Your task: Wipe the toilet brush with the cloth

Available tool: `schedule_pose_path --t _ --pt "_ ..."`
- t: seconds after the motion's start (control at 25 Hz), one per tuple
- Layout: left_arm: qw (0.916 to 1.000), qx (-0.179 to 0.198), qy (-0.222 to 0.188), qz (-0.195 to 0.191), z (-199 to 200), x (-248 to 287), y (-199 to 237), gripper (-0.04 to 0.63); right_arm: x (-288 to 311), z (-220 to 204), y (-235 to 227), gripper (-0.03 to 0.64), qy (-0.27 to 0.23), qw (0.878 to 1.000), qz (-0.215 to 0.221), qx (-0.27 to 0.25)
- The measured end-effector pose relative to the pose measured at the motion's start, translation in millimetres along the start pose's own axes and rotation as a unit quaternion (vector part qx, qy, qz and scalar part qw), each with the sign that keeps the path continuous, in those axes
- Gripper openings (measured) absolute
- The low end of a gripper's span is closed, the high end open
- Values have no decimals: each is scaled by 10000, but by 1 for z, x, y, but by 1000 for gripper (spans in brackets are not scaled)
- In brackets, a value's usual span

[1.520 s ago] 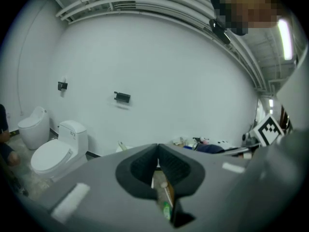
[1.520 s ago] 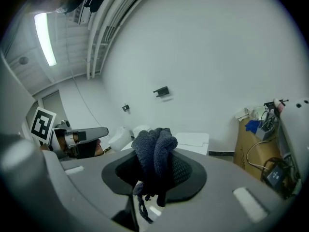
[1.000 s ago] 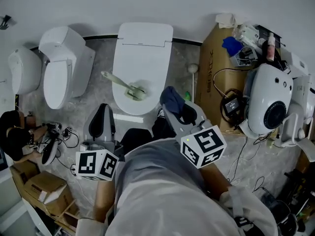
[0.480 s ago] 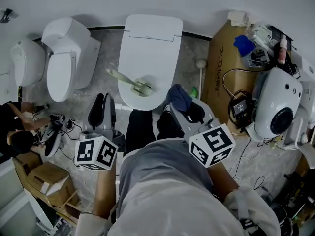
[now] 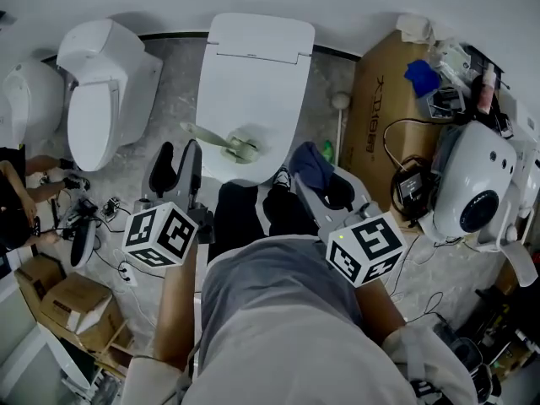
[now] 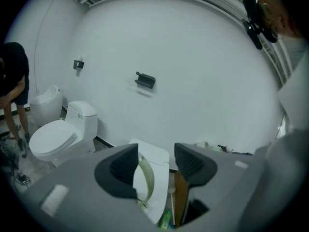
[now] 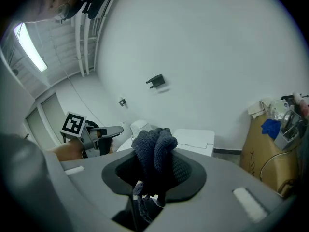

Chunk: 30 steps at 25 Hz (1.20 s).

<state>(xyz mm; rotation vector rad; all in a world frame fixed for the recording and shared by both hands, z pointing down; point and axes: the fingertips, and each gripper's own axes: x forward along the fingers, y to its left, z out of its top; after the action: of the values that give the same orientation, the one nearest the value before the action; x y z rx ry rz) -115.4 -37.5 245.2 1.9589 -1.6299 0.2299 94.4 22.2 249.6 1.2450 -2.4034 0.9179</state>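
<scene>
On the closed lid of the middle toilet (image 5: 253,66) the toilet brush (image 5: 218,140) lies flat, apart from both grippers; just right of the bowl the right gripper (image 5: 319,182) pinches the dark cloth (image 7: 154,153) between its jaws; the left gripper (image 6: 154,167), jaws spread and empty, hangs near the bowl's left.

Seen from above, a toilet (image 5: 253,66) stands at centre against the back wall, and the toilet brush (image 5: 221,142) lies across its closed lid. A second toilet (image 5: 101,91) stands to its left. A cardboard box (image 5: 375,133) stands to its right, with a long-handled tool (image 5: 340,116) on the floor (image 5: 173,91) between toilet and box. An appliance (image 5: 472,192) sits right of the box. The left hand-held gripper (image 5: 179,157) hangs before the toilet's left front. The right hand-held gripper (image 5: 319,180) is at its right front, the cloth (image 5: 310,160) between its jaws. Small boxes (image 5: 72,306) lie at lower left.
</scene>
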Motion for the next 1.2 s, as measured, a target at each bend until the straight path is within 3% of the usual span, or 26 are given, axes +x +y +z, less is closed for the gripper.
schedule_pose_path --t 0.36,0.64,1.2 --pt "9979 -450 459 -28 -16 54 27 0 36 3 -33 112 335 9978 -352 459" --pt "9969 -404 671 -121 -22 73 35 0 76 -6 -60 104 574 9913 -406 1116" --pt "9965 -583 567 -214 -25 80 49 0 160 -22 -47 101 1069 9908 278 779"
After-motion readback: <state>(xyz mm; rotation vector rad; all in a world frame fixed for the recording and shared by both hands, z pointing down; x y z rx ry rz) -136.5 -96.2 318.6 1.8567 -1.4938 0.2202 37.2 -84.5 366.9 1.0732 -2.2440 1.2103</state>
